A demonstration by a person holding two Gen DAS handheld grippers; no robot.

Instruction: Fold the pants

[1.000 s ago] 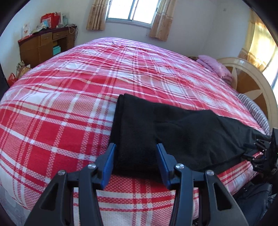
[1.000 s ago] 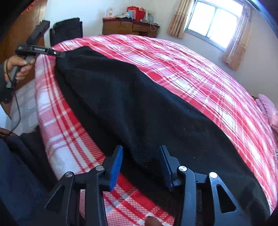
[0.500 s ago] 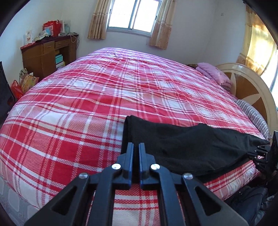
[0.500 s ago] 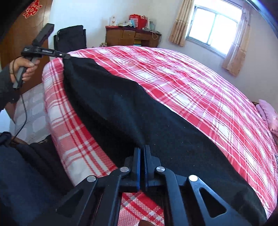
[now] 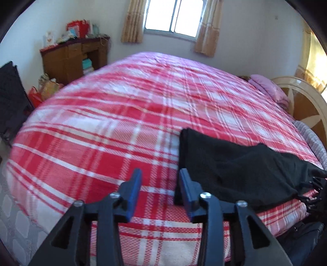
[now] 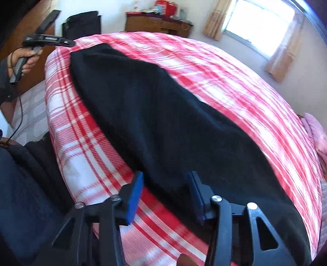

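Black pants (image 5: 235, 163) lie along the near edge of a bed with a red and white plaid cover (image 5: 122, 126). My left gripper (image 5: 160, 182) is open and empty, just left of the pants' end; its right finger touches the cloth edge. In the right wrist view the pants (image 6: 163, 114) stretch away across the bed. My right gripper (image 6: 165, 184) is open with the near edge of the pants between its fingers. The left gripper (image 6: 49, 38) shows at the far end of the pants, held in a hand.
A wooden desk (image 5: 75, 57) with clutter stands by the wall at the back left. A window (image 5: 171, 16) with curtains is behind the bed. A pink pillow (image 5: 269, 88) and headboard (image 5: 306, 100) are at the right. Tiled floor (image 6: 30, 110) lies beside the bed.
Both grippers were open a second ago, shut on the pants half a second ago, and are open again now. The left gripper has shifted left off the cloth.
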